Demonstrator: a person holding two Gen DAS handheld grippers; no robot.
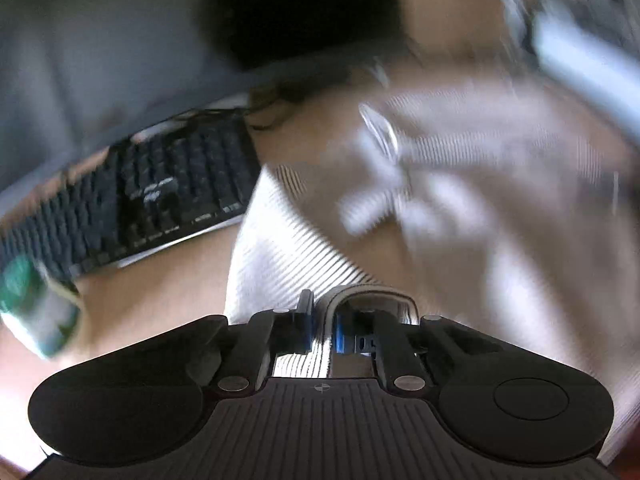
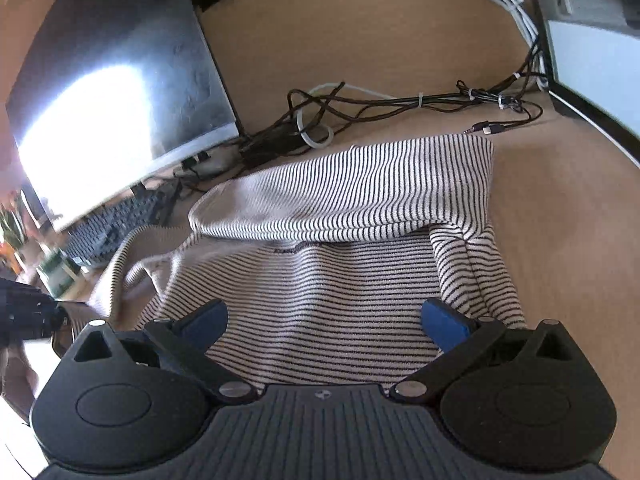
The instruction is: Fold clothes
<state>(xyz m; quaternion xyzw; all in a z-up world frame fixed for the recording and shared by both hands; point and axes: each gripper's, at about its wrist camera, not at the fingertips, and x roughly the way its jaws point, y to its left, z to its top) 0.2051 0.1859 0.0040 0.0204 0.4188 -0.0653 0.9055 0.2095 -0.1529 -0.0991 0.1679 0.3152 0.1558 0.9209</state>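
Your left gripper point(image 1: 322, 330) pinching hem of black-and-white striped knit garment point(image 2: 340, 248), jaws nearly closed on fabric fold, view blurring. Your right gripper point(image 2: 324, 322) hovering low over garment, jaws spread wide, gripping nothing. Garment lying half-folded on brown wooden desk point(image 2: 380, 32), beside black keyboard point(image 1: 160, 188).

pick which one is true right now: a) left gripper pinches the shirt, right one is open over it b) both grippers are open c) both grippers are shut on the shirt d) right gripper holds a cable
a: the left gripper has its jaws closed on a fold of the striped shirt, while the right gripper has its jaws spread wide above the cloth, gripping nothing.
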